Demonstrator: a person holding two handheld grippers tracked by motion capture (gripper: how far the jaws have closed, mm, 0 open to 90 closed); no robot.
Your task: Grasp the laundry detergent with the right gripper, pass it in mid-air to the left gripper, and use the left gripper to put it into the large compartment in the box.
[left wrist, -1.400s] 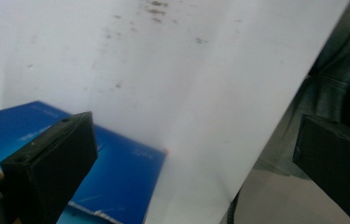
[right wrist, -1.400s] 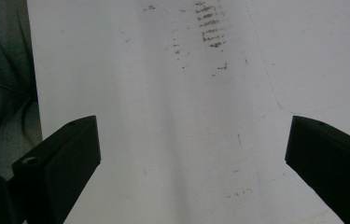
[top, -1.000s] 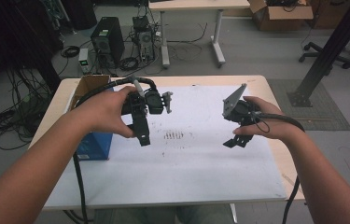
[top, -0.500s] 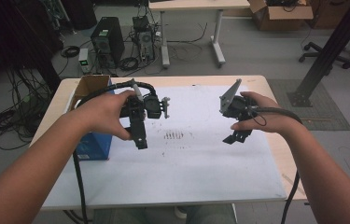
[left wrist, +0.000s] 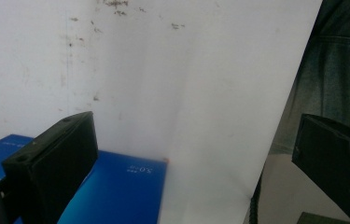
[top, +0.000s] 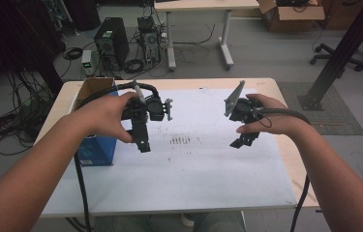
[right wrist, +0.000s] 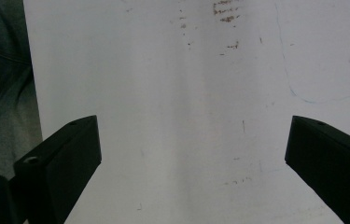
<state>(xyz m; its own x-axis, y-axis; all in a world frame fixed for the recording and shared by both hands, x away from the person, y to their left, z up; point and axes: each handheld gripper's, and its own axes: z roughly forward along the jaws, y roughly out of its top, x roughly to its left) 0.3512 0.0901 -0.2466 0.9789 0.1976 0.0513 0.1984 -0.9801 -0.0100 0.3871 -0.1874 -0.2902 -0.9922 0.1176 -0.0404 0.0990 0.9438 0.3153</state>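
A person's hands hold two black grippers above a white sheet (top: 193, 169) that covers the table. My left gripper (top: 142, 140) hangs over the sheet's left part, beside a blue box (top: 94, 147). Its jaws stand wide apart with nothing between them (left wrist: 191, 158), and the blue box (left wrist: 116, 186) lies below them. My right gripper (top: 243, 140) hovers over the right part of the sheet, jaws pointing down. In the right gripper view its jaws are spread wide over bare white sheet (right wrist: 191, 154).
An open cardboard box (top: 92, 89) stands at the table's back left, behind the blue box. A patch of dark marks (top: 180, 140) stains the middle of the sheet. The wooden table edge (top: 290, 145) shows at the right. Cables trail from both grippers off the front edge.
The right gripper has drifted slightly left and toward the back of the table. The left gripper has barely moved. Both stay open.
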